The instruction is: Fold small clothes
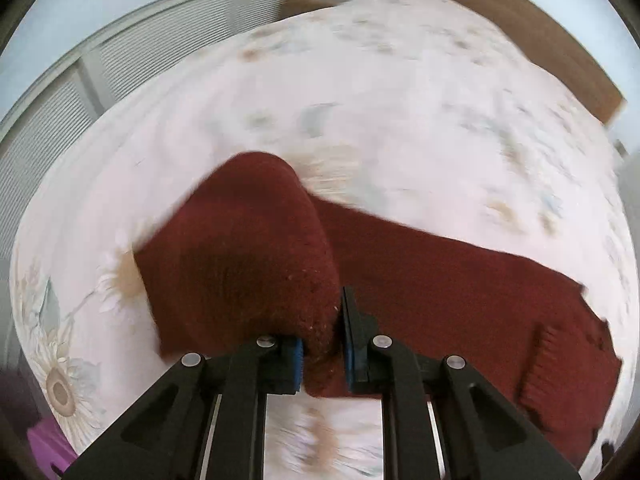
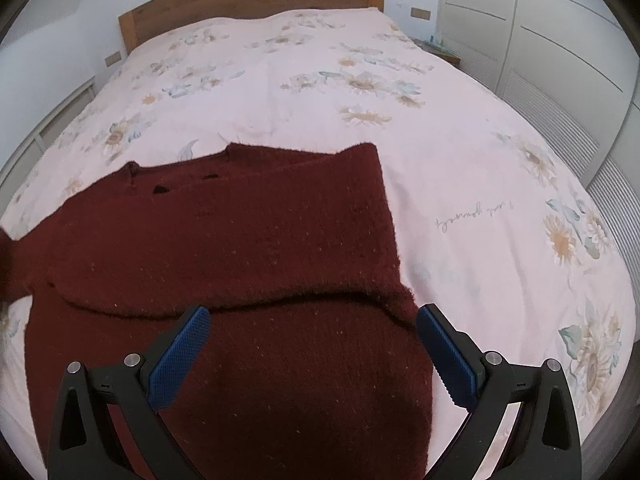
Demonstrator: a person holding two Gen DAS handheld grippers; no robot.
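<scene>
A dark red knitted sweater (image 2: pixel 240 240) lies on the floral bedspread (image 2: pixel 320 92). In the right wrist view its right side is folded over, with a folded edge running across just beyond my fingers. My right gripper (image 2: pixel 312 316) is open above the sweater, holding nothing. In the left wrist view my left gripper (image 1: pixel 324 336) is shut on a fold of the sweater (image 1: pixel 248 264), lifted into a hump over the left finger. The rest of the sweater (image 1: pixel 460 292) lies flat to the right, with a ribbed cuff (image 1: pixel 560 372) at the far right. This view is motion-blurred.
A wooden headboard (image 2: pixel 256 4) stands at the far end of the bed. White louvred wardrobe doors (image 2: pixel 560 60) run along the right side. A purple object (image 1: pixel 48 448) shows at the lower left beside the bed.
</scene>
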